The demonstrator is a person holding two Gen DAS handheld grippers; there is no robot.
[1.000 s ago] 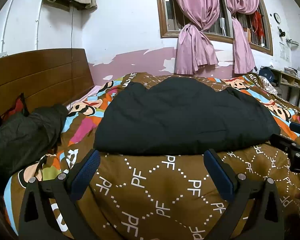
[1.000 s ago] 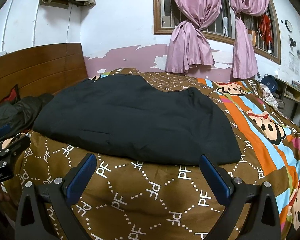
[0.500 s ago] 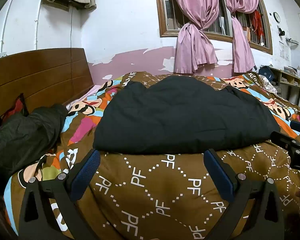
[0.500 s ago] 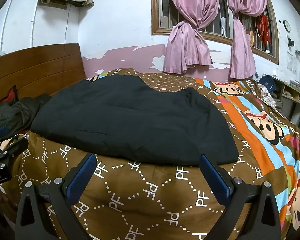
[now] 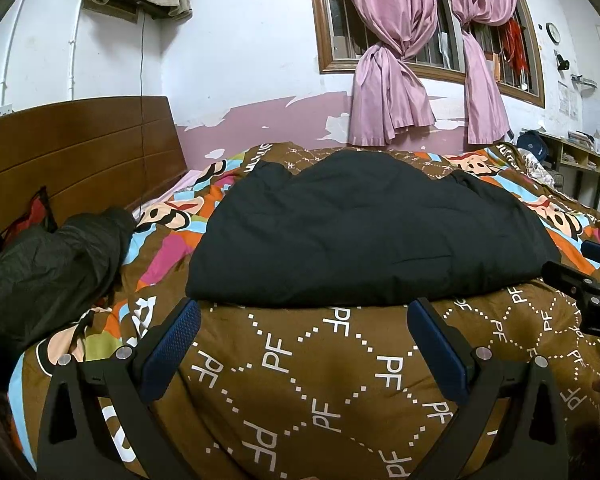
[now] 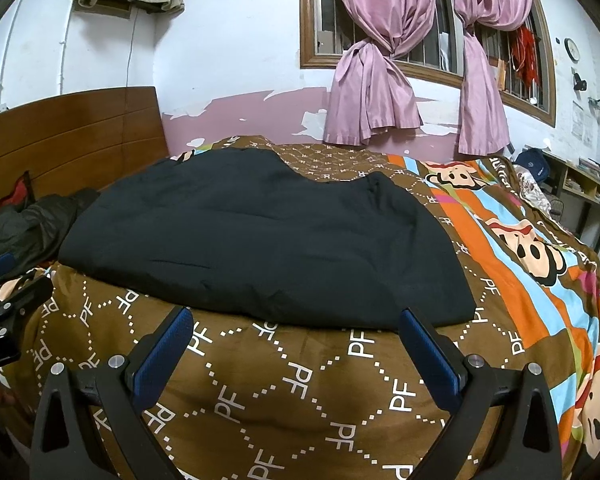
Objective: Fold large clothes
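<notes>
A large black garment (image 5: 364,232) lies spread flat on the bed's patterned brown blanket (image 5: 300,380); it also shows in the right wrist view (image 6: 260,240). My left gripper (image 5: 304,316) is open and empty, its blue pads just short of the garment's near edge, towards the left corner. My right gripper (image 6: 296,324) is open and empty, just short of the near edge towards the right corner. Each gripper shows at the edge of the other's view, the right gripper (image 5: 592,280) and the left gripper (image 6: 4,292).
A dark crumpled jacket (image 5: 48,268) lies at the left by the wooden headboard (image 5: 80,152). Pink curtains (image 5: 388,64) hang at the window on the far wall. Wooden shelves (image 5: 580,160) stand at the far right.
Both grippers have crept slightly forward and lower towards the garment's near edge. The garment has not moved.
</notes>
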